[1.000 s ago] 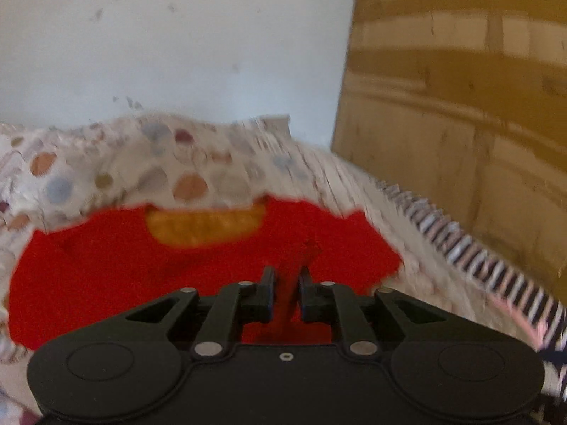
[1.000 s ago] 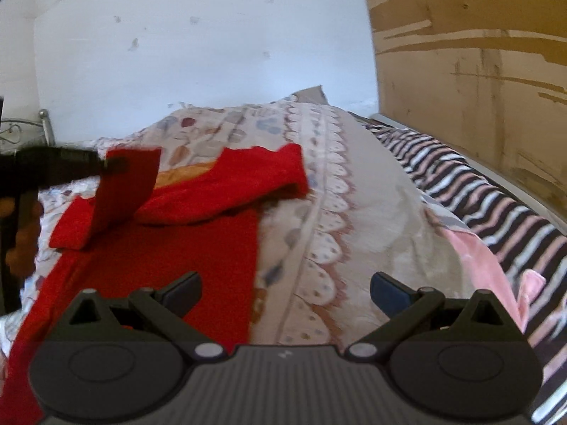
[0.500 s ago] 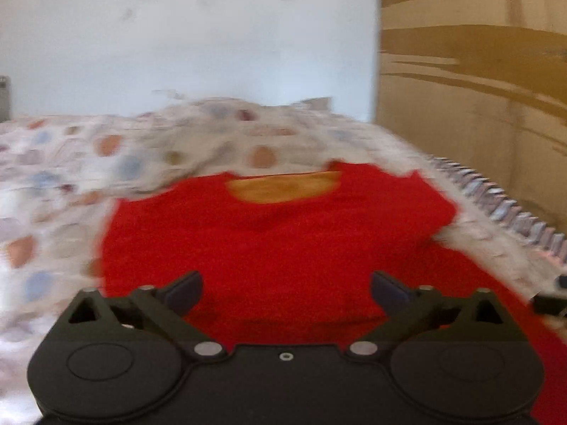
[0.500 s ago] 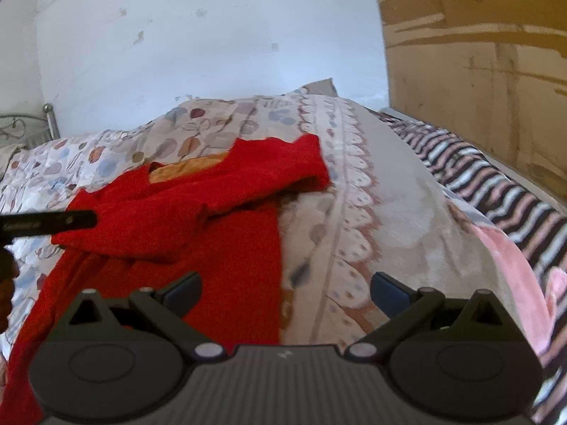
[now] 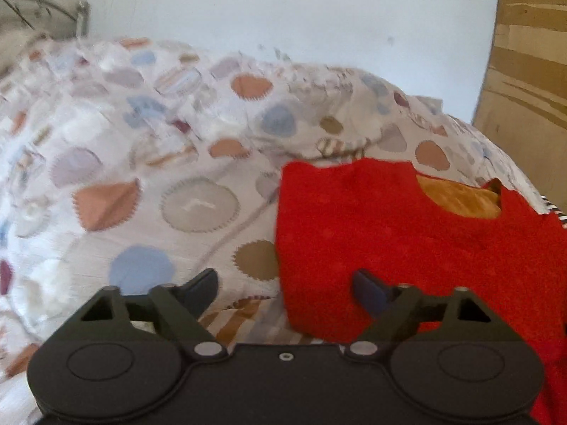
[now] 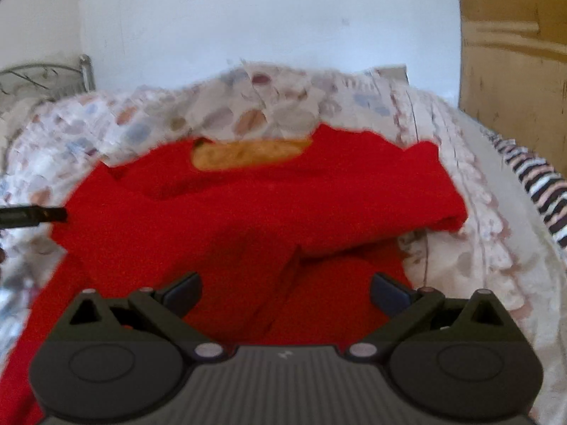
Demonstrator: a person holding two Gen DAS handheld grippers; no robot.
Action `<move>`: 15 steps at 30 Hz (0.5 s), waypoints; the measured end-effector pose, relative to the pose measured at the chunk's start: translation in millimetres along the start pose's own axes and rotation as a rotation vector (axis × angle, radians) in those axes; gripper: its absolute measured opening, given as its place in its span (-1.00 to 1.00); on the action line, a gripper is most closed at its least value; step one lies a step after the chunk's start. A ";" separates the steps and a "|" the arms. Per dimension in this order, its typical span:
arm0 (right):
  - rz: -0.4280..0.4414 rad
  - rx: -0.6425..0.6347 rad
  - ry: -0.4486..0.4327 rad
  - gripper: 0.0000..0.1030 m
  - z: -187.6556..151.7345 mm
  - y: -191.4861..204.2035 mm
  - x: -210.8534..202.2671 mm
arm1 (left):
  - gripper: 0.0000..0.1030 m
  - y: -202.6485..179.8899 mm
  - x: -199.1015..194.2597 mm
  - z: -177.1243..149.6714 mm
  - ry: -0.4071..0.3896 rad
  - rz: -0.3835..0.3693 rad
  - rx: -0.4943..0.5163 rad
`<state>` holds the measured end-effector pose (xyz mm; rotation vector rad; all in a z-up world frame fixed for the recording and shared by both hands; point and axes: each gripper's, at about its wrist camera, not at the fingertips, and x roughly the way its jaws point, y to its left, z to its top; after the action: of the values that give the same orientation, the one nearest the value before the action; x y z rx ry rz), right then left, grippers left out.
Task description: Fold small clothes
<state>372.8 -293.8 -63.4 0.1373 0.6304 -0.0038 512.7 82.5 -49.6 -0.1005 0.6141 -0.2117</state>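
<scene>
Patchwork cotton covers most of what I see: the bed (image 5: 149, 177) fills both views, its quilted cover printed with scalloped rounds in rust, blue and grey, rumpled into a ridge along the far side. Behind it a pale wall (image 5: 283, 10) runs the whole width, with a brown cardboard-like panel (image 6: 514, 56) standing at the right and a metal bedhead (image 6: 46, 78) showing at the far left. On the cover lies the red sweater (image 6: 255, 212), spread flat with its orange-lined neck opening toward the wall; its right sleeve is folded across the body, and the cuff ends near the sweater's right edge. Left of the sweater the cover lies bare and wide; right of it only a narrow strip of cover shows before a striped cloth (image 6: 538, 184) along the bed's edge. My left tool (image 5: 283, 288) hangs over the sweater's left edge, spread and holding nothing, its jaws having just been closing a little from full width; the right finger sits over red knit, the left over the cover. My right tool (image 6: 285, 292) is spread wide above the sweater's lower body, nothing between its fingers. The sweater's hem is cut off by both tool bodies, and blur softens the far cover.
</scene>
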 end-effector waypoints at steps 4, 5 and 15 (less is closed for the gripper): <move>-0.003 -0.008 0.003 1.00 -11.4 -0.3 7.9 | 0.18 7.0 12.4 2.6 0.054 -0.077 -0.070; -0.002 -0.010 0.001 1.00 -12.1 -0.1 7.7 | -0.13 6.2 14.8 3.0 0.079 -0.087 -0.085; -0.005 -0.023 -0.008 1.00 -14.0 0.2 7.5 | -0.71 -53.6 -19.4 25.5 0.064 0.172 0.160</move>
<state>370.7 -291.5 -79.0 0.1136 0.6231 -0.0018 503.2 35.5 -9.6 0.1131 0.6633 -0.0972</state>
